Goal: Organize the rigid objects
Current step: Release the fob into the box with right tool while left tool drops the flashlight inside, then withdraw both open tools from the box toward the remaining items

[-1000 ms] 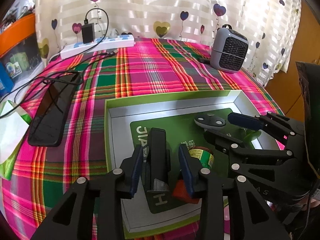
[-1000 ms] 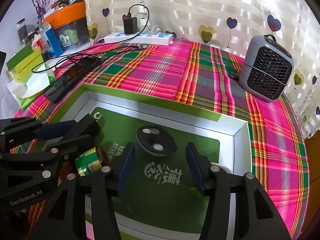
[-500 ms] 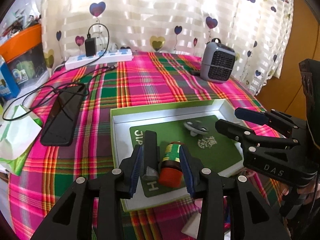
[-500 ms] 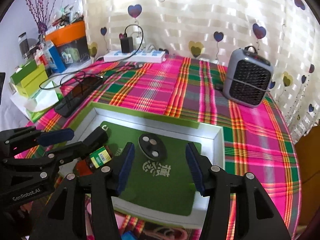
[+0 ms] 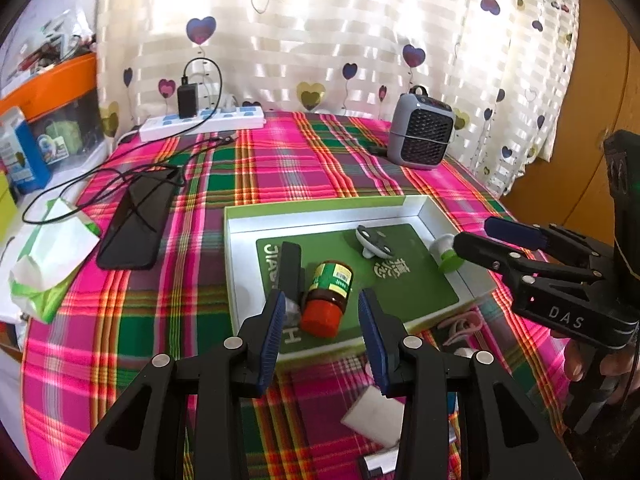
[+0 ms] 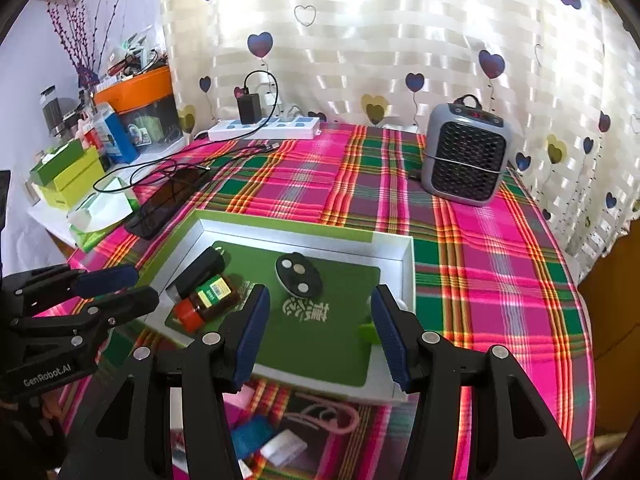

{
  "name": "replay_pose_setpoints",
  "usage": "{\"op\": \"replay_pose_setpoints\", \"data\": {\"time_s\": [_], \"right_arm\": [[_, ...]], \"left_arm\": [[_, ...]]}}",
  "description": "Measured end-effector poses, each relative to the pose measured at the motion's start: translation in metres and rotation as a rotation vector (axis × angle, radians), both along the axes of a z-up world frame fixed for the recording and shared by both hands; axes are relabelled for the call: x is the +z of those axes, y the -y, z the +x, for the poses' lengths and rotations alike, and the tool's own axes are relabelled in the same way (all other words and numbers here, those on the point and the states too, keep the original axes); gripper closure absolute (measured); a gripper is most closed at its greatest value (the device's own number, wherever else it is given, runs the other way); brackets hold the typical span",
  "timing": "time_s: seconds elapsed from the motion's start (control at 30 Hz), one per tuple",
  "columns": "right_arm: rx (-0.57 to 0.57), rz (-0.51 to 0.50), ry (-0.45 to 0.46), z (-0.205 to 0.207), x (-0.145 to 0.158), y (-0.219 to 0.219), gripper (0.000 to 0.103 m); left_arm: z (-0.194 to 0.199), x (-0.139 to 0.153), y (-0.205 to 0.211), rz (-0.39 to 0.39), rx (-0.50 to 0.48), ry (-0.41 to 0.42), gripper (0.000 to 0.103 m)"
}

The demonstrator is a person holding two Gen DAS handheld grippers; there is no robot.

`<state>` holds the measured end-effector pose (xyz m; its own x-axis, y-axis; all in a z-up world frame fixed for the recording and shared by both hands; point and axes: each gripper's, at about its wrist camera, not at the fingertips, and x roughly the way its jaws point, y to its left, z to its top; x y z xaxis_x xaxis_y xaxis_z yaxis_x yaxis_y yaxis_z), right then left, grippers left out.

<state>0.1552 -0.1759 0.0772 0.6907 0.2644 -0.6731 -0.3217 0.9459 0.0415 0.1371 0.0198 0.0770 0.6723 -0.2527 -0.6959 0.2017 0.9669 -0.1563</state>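
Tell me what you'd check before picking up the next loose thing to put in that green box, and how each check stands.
1. Left gripper open and empty: ok.
2. Right gripper open and empty: ok.
3. Red-capped bottle let go, lying inside the box beside the black bar: ok.
4. Bare green floor left in the box for more: ok.
5. Loose items on the cloth near the box, such as the white block and pink cord: ok, in view.
6. Whether the white block is easy to pinch: cannot tell, partly hidden.
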Motion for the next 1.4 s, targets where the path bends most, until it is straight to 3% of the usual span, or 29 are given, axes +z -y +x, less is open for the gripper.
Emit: {"op": "replay_pose_setpoints", "data": {"time_s": [0.37,0.67,1.4], "right_arm": [[-0.032,0.031,0.01,-0.027,-0.003,0.018,0.049],[-0.06,0.049,-0.002,-0.048,-0.015,0.03,0.049],[-0.027,0.069,-0.091,-0.076,-0.057,0.022,0.049]], "left_arm": [[-0.032,0.001,-0.008,-0.02,0.018,0.016,0.066],[-0.048,-0.021,-0.011,-0.042,0.014,-0.032,0.066],[-0.068,-0.047,0.018,-0.042,-0.111,-0.087,0.066]]}}
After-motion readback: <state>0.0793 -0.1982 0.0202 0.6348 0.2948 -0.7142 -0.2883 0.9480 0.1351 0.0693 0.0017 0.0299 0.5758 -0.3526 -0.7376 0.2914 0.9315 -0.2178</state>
